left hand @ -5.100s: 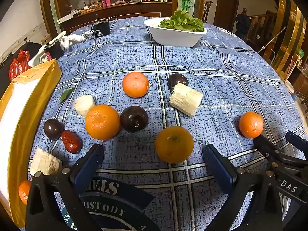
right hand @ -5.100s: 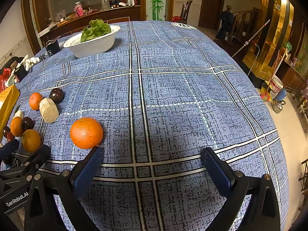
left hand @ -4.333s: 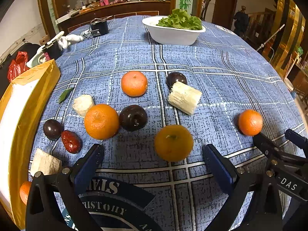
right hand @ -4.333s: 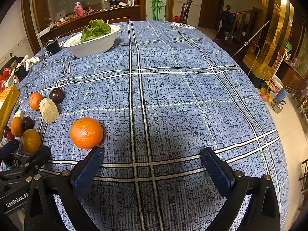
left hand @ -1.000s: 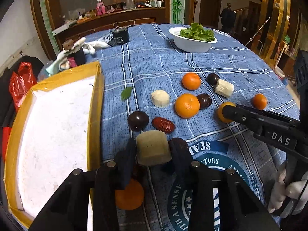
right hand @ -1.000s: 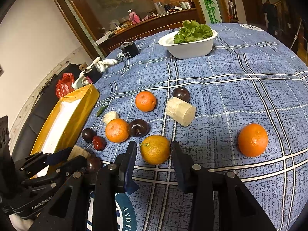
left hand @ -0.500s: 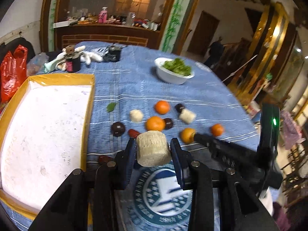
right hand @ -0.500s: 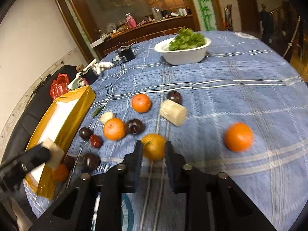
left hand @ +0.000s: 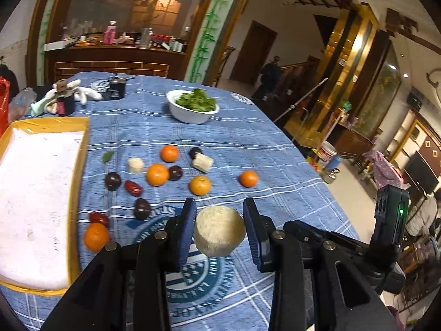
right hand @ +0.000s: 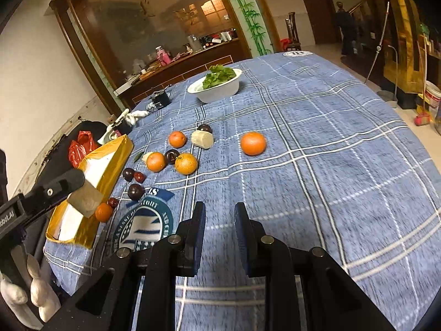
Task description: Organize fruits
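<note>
The left gripper (left hand: 219,227) clamps a pale, fibrous chunk (left hand: 219,231) above the blue checked tablecloth (left hand: 248,149), with the yellow-rimmed tray (left hand: 80,171) at its nine o'clock. The right gripper (right hand: 219,227) hangs narrow and empty — oranges, including a lone orange (right hand: 253,143) at its twelve o'clock, and dark plums lie scattered beyond it.

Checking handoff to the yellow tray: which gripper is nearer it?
Left. The left gripper, shut on the sugarcane piece, hangs at the yellow tray's edge; the right gripper is beyond the logo, empty.
</note>
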The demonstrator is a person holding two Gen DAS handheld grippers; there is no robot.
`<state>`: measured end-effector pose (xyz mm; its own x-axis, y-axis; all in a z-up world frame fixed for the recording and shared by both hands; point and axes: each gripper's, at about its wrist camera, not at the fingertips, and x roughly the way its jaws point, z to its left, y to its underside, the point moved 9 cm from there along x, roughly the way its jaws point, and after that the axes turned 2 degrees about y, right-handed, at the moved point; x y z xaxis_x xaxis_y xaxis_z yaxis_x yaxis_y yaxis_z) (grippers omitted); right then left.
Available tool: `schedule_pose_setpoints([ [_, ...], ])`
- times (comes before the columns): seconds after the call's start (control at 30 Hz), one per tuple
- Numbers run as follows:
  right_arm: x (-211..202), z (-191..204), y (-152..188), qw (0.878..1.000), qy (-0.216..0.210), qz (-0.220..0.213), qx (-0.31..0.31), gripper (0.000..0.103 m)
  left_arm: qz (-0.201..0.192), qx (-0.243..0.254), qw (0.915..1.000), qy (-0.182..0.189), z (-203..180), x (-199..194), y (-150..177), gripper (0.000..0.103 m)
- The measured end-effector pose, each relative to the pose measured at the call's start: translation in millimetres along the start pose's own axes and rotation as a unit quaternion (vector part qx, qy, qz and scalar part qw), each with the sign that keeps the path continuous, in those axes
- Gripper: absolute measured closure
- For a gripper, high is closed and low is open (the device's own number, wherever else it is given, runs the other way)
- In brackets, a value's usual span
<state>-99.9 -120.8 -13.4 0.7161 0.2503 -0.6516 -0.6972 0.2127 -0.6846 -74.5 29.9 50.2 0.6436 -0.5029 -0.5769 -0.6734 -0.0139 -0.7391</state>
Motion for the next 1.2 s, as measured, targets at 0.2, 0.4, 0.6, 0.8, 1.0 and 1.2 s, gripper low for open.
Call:
schedule_pose_setpoints([
  [0.2,-10,5,5,1.000,0.007,-0.003,-0.009,0.079,-0.004,0.012,0.9998,0.018,-12,-6,0,0.081],
  [0.4,-6,13,8,1.000,0.004,0.002,-0.019,0.079,-0.007,0.006,0.9999,0.014,-8,-8,1,0.081],
  [0.6,5,9,16,1.000,0.003,0.015,-0.008,0.079,0.003,-0.001,1.0000,-0.002,2,-4,6,0.081],
  [0.8,16,-4,20,0.999,-0.023,0.019,0.035,0.079,-0.010,-0.030,0.9977,-0.060,51,-31,7,0.073],
  [1.0,32,0,23,0.996,-0.057,0.033,0.056,0.079,0.005,-0.045,0.9936,-0.104,87,-38,14,0.047],
  [1.2,21,-5,20,0.996,-0.064,0.020,0.058,0.079,0.062,0.051,0.9962,-0.034,18,0,42,0.042],
])
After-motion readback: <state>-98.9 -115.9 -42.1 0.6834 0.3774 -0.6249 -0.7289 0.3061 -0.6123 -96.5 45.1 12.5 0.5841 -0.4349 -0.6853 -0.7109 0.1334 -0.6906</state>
